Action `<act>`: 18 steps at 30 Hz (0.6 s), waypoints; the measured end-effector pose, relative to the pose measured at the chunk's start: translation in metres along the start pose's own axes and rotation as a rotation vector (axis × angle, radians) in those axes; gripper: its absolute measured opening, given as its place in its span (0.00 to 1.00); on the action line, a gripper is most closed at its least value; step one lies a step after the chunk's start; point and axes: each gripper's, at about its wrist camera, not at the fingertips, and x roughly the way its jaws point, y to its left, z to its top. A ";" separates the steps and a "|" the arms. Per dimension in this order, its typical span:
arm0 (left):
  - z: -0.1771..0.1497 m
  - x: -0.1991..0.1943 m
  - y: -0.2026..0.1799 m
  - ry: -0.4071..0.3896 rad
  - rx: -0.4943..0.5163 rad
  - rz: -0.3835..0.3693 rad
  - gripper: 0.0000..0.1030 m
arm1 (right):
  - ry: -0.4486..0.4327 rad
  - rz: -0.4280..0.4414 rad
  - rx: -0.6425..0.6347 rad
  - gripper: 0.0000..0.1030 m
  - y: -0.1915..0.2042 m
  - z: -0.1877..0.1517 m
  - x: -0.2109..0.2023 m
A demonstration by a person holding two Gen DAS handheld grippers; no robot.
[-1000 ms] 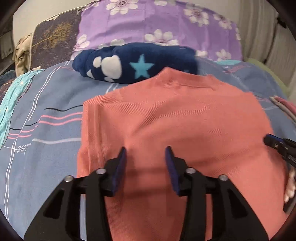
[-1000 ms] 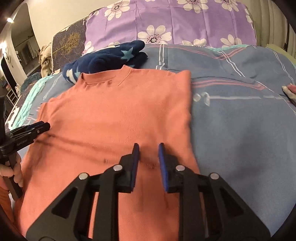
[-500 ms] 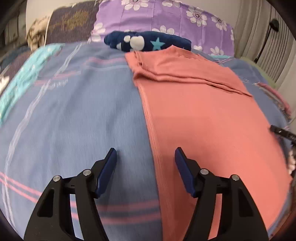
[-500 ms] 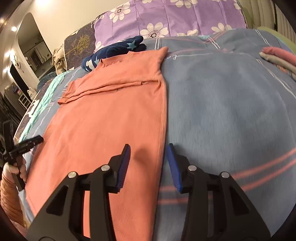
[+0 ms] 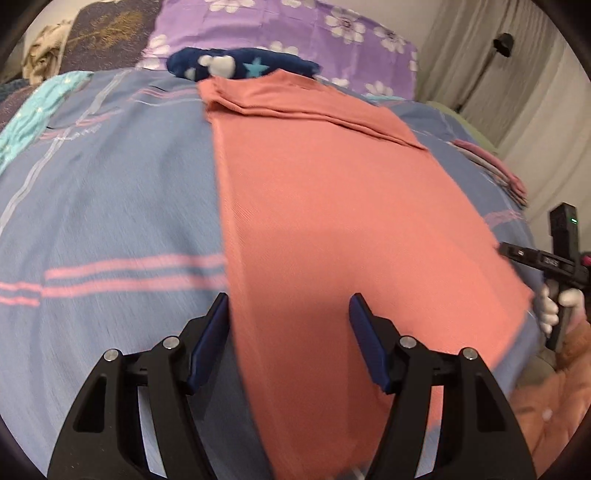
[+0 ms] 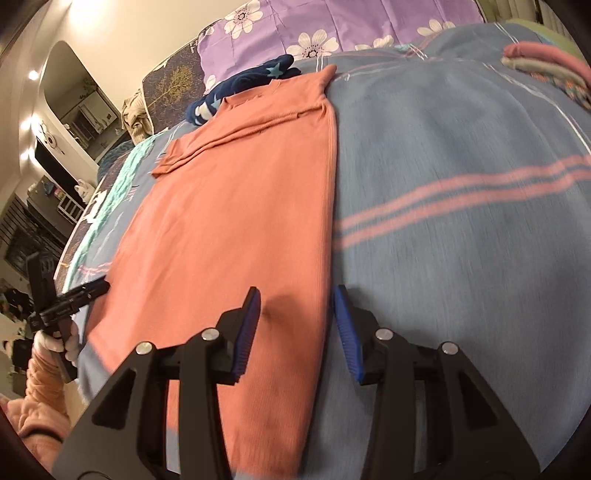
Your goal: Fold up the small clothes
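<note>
Lying flat on the bed (image 5: 103, 221), the orange shirt (image 5: 332, 229) stretched as a long narrow panel with its collar end away from the person, toward the purple flowered pillow (image 5: 280, 33), and its hem end near the two grippers; its long axis ran from hem to collar, straight ahead in both wrist views. A second earlier both grippers had hovered over the middle of the shirt; since then they had drawn back toward the hem and out to its two long edges, and their fingers had just been opening. The sleeves lay folded across the chest near the collar, so the side folds looked done and a hem-to-collar fold looked like the step in hand. The left gripper (image 5: 288, 336) stood moderately wide, one of its fingers (image 5: 210, 332) over the bedsheet just beside the shirt's left edge and the other over the fabric, gripping nothing. The right gripper (image 6: 297, 330) was open less far, straddling the right edge and also empty. Beyond the collar a navy star-patterned blanket (image 5: 240, 68) touched the shirt, and a small stack of folded clothes (image 6: 546, 64) lay well apart on the right.
</note>
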 end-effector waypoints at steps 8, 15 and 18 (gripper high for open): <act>-0.031 -0.019 -0.010 0.037 0.003 -0.119 0.64 | 0.068 0.139 0.066 0.43 0.000 -0.038 -0.024; -0.005 0.006 -0.011 0.027 -0.022 -0.113 0.39 | 0.075 0.267 0.170 0.41 -0.016 -0.017 0.001; -0.004 0.003 -0.002 0.025 -0.076 -0.154 0.09 | 0.083 0.258 0.160 0.23 -0.016 -0.019 0.000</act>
